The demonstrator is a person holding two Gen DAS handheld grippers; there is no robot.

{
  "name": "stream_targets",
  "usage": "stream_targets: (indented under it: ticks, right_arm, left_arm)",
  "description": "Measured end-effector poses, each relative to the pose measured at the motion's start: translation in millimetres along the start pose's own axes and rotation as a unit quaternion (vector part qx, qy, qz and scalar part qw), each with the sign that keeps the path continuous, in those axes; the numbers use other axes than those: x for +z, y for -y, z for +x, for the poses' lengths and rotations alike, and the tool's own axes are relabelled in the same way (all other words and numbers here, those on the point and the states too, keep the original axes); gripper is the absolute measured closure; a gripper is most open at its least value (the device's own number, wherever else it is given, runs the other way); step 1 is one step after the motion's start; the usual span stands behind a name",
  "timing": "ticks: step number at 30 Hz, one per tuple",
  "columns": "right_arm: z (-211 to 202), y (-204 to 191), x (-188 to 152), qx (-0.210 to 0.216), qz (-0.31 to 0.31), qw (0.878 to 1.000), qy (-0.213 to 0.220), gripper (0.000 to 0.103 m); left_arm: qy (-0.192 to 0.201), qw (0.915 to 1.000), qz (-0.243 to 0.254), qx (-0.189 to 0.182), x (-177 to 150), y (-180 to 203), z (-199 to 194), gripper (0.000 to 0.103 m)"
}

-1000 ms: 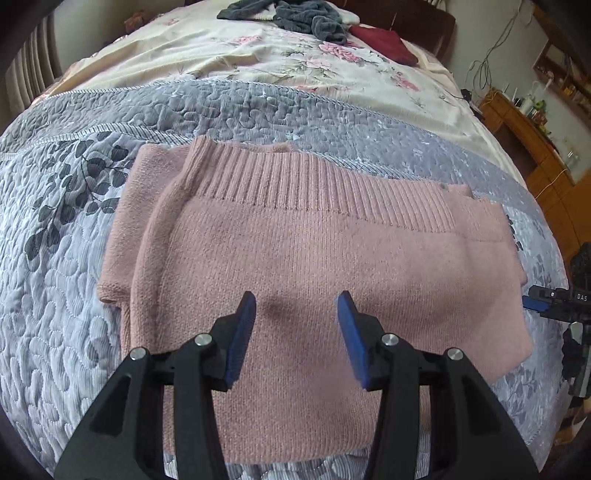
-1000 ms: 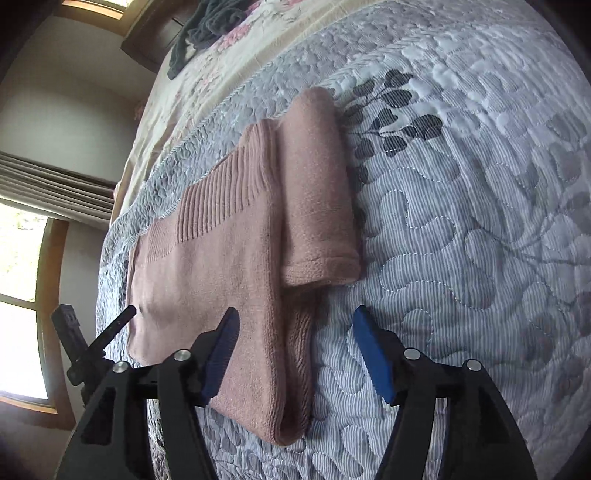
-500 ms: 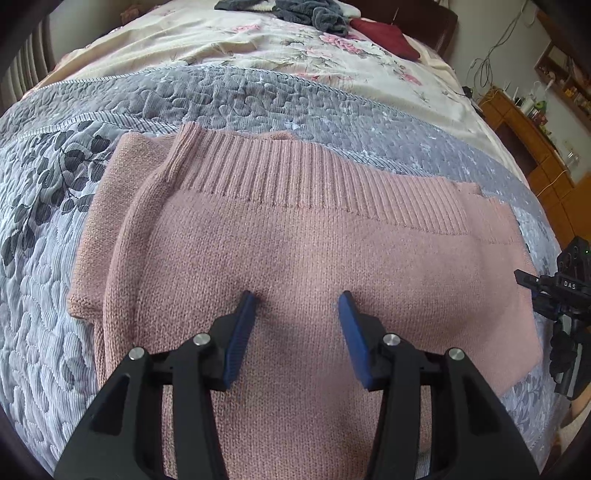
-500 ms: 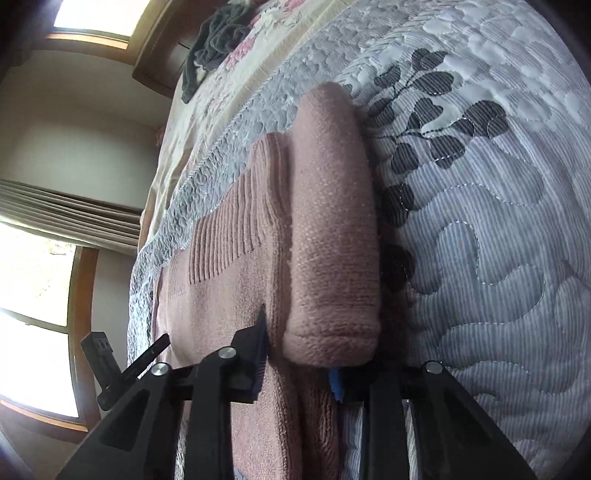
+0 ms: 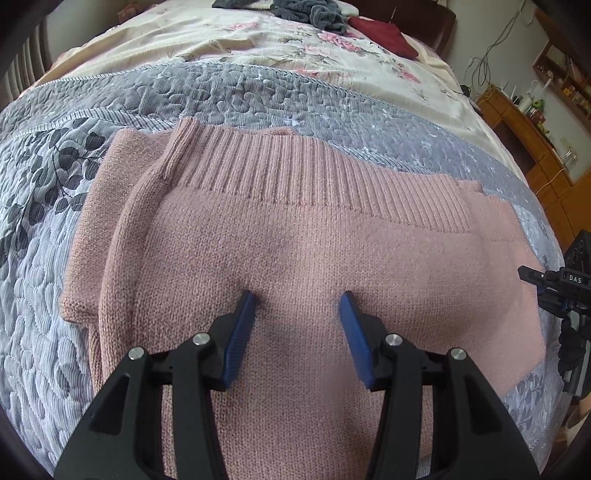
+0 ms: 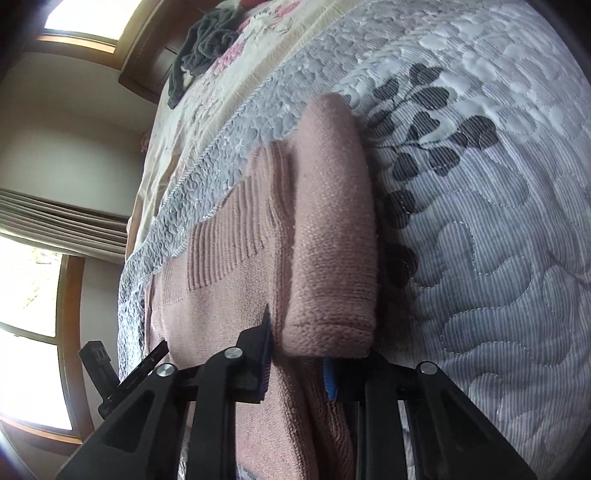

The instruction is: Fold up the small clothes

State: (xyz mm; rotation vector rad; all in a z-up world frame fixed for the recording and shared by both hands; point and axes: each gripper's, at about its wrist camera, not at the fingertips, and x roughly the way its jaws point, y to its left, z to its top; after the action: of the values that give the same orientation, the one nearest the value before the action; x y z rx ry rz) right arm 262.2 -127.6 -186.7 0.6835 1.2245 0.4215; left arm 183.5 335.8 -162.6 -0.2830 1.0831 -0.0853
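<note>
Two tools | left tool (image 5: 297, 297) open over sweater (image 5: 303, 243) | right tool (image 6: 295, 345) clamps sleeve (image 6: 332, 258)

The pink sweater (image 5: 314, 258) runs off the bottom edge under the left gripper (image 5: 297, 314) — its near end can't be seen. On the right gripper (image 6: 295, 354), the folded sleeve (image 6: 332, 258) covers most of the far pad (image 6: 330, 384) — can't tell how much knit sits between the jaws.

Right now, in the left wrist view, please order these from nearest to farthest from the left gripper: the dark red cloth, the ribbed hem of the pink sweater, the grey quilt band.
1. ribbed hem, just ahead of the left gripper.
2. grey quilt band, beyond the sweater.
3. dark red cloth, far end, right.
</note>
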Motion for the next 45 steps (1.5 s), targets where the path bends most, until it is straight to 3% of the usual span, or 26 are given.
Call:
stream_targets:
  ticks: [10,16,20,29,32,34,37,40,45]
  right_arm:
    - [-9,-136,-1,-0.018,-0.132,0.991,-0.012,0.081]
    - [23,-215,-25,-0.022,-0.205,0.978,-0.039,0.082]
    - [65,-251,-43,-0.047,-0.238,0.968,-0.069,0.082]
    - [150,-263,-74,-0.12,-0.25,0.951,-0.134,0.082]
    - [159,-260,-77,-0.113,-0.239,0.953,-0.146,0.071]
    - [158,-261,-77,-0.094,-0.231,0.956,-0.152,0.055]
    - [150,-266,-75,-0.078,-0.23,0.957,-0.158,0.054]
    - [131,-266,-70,-0.037,-0.199,0.965,-0.164,0.054]
    - [72,-262,-52,-0.038,-0.2,0.973,-0.106,0.054]
  left_arm:
    - [0.035,0.9991,-0.018,-0.015,-5,-20,-55,0.056]
    - [0.055,0.9975,-0.038,-0.023,-9,-43,-82,0.056]
    - [0.062,0.996,-0.057,-0.031,-11,-60,-94,0.056]
    - [0.065,0.9935,-0.081,-0.046,-16,-79,-104,0.056]
    - [0.063,0.9925,-0.089,-0.055,-17,-81,-104,0.056]
    - [0.062,0.9914,-0.098,-0.062,-17,-82,-103,0.056]
    - [0.058,0.9904,-0.103,-0.073,-17,-78,-101,0.056]
    - [0.052,0.9878,-0.111,-0.097,-14,-70,-98,0.057]
    - [0.033,0.9755,-0.154,-0.154,-11,-56,-84,0.057]
